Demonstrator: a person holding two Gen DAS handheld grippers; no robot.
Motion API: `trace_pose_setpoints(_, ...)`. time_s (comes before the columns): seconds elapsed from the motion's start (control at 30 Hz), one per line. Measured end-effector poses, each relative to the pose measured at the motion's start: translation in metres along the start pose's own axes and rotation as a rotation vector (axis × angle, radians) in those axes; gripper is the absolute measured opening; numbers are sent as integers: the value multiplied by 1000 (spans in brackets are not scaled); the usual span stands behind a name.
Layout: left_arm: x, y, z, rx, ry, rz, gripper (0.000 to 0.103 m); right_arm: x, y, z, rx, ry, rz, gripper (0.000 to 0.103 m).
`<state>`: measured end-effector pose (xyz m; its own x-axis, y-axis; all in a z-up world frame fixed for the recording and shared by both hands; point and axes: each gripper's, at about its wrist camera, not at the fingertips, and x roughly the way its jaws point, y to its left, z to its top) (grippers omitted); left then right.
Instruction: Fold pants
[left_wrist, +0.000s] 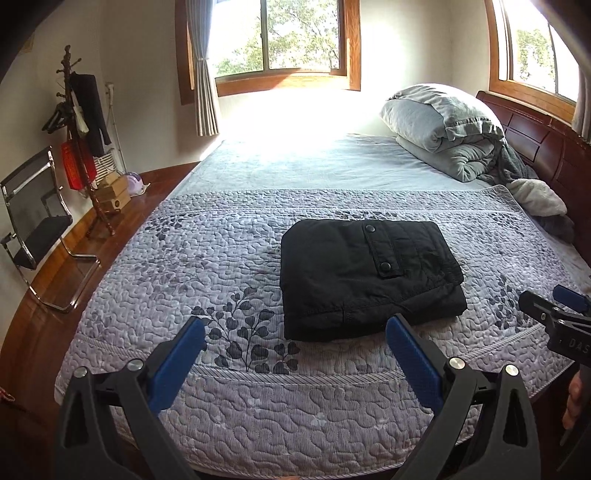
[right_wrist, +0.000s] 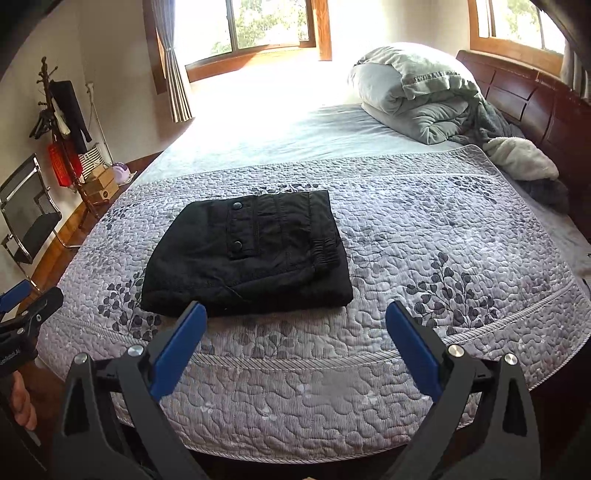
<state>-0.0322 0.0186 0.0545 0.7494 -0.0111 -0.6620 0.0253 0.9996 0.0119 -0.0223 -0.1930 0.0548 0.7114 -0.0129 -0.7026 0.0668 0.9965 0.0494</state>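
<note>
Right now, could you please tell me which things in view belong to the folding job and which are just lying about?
Belongs to the job:
black pants, folded on the quilt
left gripper, open
right gripper, open

Just lying about:
rolled grey duvet
white fleece blanket
chair
coat stand

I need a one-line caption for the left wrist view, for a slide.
Open left tongs hover before the folded black pants on the quilted bedspread.

Sunlit windows (left_wrist: 280, 37) above quilted bed (left_wrist: 184, 258), wooden floor (left_wrist: 51, 266).
</note>
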Motion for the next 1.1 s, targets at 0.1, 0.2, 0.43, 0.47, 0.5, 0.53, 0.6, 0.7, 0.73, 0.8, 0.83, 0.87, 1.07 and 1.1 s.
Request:
trace_pose_setpoints(0.1,5,2,0,-4,5,4,99,4,1,-1,-7,6,-6,98)
trace_pose_setpoints(0.2,15,3,-2,-10,22,13,99,18,2,-4,-13,36,-21,98)
trace_pose_setpoints(0.43,42,7,-9,-7,76,41,99,43,6,-11,-40,67,-61,98)
trace_pose_setpoints(0.47,45,8,-11,-5,79,45,99,44,5,-11,-33,70,-56,98)
trace_pose_setpoints(0.5,48,8,-12,-3,82,50,99,46,5,-11,-28,72,-55,98)
trace_pose_setpoints(0.53,50,9,-14,-1,87,54,99,47,5,-11,-29,73,-57,98)
trace_pose_setpoints(0.6,54,10,-16,-2,94,56,99,48,5,-11,-33,73,-63,98)
trace_pose_setpoints(0.7,58,11,-17,-8,100,53,99,47,4,-10,-32,66,-63,98)
trace_pose_setpoints(0.73,59,10,-17,-8,100,53,99,47,4,-10,-31,65,-64,98)
trace_pose_setpoints(0.8,60,9,-17,-1,100,55,99,47,3,-9,-29,64,-67,98)
trace_pose_setpoints(0.83,60,9,-17,2,100,57,99,47,3,-9,-29,64,-67,98)
trace_pose_setpoints(0.87,61,9,-17,6,98,57,99,47,3,-9,-29,66,-68,98)
trace_pose_setpoints(1.07,61,6,-17,13,99,46,99,49,3,-10,-31,68,-52,98)
trace_pose_setpoints(1.1,61,6,-17,13,99,45,99,49,4,-10,-31,68,-51,98)
